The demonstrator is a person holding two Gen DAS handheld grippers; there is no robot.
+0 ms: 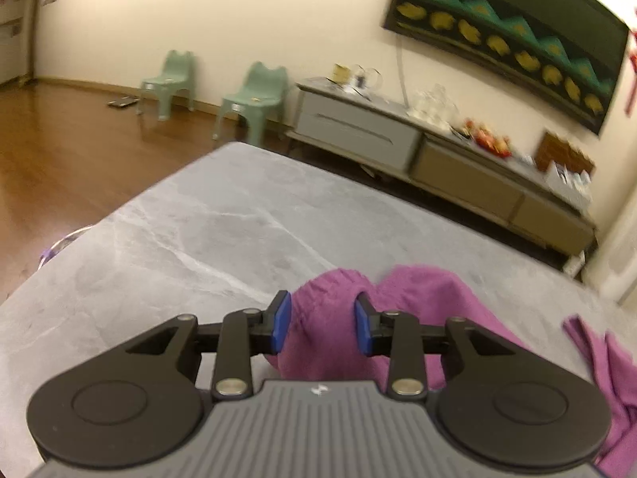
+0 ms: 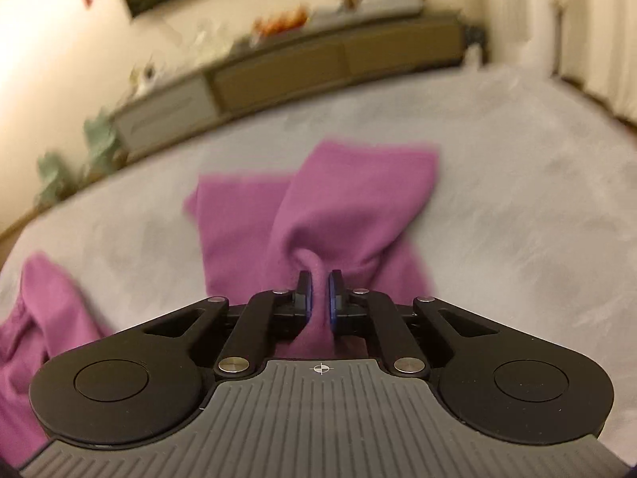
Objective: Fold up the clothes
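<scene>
Leftward first, the left gripper (image 1: 322,324) stood with its blue pads well apart, holding nothing, a rounded hump of the purple garment (image 1: 398,302) lying directly between and just beyond them on the grey table (image 1: 199,219). Further right, the right gripper (image 2: 320,298) had its fingers nearly closed on a bunched fold of the same cloth, which fanned forward and away from it. Judged from this, the left was poised low to close on the hump ahead.

No readable text, label, brand or number shows in either view.
</scene>
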